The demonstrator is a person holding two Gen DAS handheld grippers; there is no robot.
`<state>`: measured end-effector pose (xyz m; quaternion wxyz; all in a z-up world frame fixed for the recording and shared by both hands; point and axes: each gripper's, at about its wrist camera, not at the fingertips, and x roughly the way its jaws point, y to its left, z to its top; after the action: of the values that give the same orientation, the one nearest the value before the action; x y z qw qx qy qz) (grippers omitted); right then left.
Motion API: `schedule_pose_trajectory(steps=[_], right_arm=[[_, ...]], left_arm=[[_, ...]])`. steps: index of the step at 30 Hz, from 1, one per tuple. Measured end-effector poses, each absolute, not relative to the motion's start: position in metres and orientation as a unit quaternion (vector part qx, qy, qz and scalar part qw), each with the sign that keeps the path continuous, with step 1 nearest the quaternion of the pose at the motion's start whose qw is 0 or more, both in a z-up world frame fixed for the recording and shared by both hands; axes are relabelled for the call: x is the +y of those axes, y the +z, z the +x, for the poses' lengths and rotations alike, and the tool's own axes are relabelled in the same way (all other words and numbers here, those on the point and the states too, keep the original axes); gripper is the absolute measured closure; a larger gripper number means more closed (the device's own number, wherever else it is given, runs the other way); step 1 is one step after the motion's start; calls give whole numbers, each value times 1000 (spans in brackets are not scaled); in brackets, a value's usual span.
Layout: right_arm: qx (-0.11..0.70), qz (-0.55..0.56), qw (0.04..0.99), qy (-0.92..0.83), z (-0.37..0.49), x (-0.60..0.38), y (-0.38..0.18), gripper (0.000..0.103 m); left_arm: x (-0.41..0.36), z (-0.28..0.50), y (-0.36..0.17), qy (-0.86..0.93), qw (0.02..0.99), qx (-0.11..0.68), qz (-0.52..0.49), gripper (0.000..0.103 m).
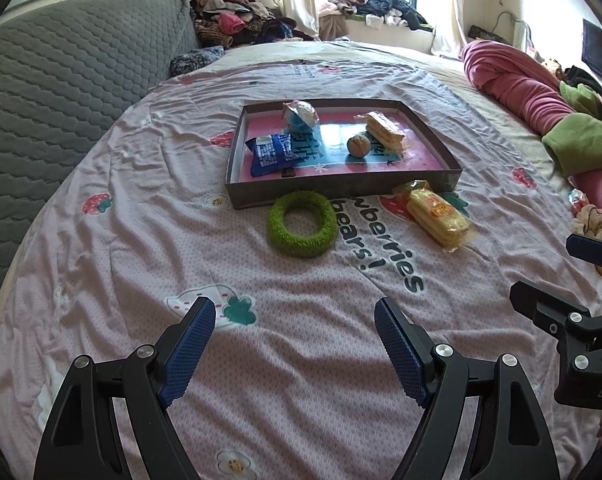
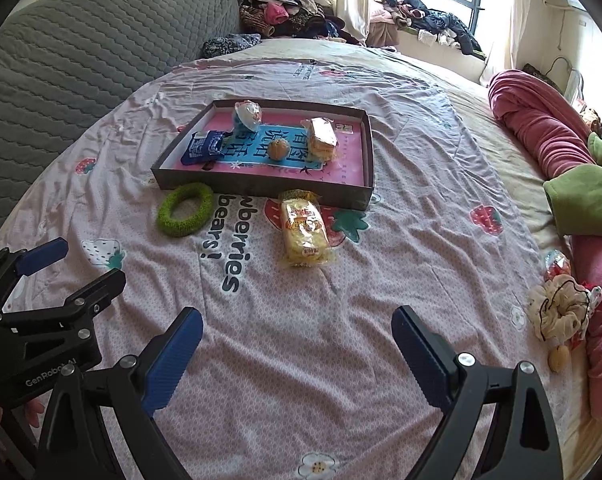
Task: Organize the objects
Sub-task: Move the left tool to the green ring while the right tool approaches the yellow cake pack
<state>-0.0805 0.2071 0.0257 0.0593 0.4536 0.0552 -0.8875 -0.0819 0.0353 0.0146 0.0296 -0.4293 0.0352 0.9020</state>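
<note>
- Left gripper [image 1: 295, 312] is held above the bedsheet [image 1: 301, 360], jaws spread wide, nothing between them. Right gripper [image 2: 297, 322] likewise (pads apart, empty).
- Green ring [image 1: 302, 223] is laid flat on the sheet, just beside the tray's [image 1: 341, 190] near wall.
- Yellow cracker pack [image 1: 437, 216] is lying near the tray's front corner, outside it.
- Inside the tray are seen: blue packet [image 1: 271, 154], wrapped cup [image 1: 300, 116], round brown item [image 1: 358, 145], second cracker pack [image 1: 385, 130].
- Pink blanket [image 1: 517, 80] is bunched at the bed's far side.

Right gripper [image 1: 573, 280] cut off at 3 o'clock edge, left view. Box [image 2: 261, 184] hid start of sheet lettering. Packet [image 1: 271, 154] print too small.
</note>
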Motion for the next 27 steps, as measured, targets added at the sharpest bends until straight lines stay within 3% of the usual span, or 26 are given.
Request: schedule_pose_trajectory(steps=[27], right_arm=[[51,469,64,-879,-135,210,-1,7]], left_arm=[[43,-142,-8,899,34,31,-436,20]])
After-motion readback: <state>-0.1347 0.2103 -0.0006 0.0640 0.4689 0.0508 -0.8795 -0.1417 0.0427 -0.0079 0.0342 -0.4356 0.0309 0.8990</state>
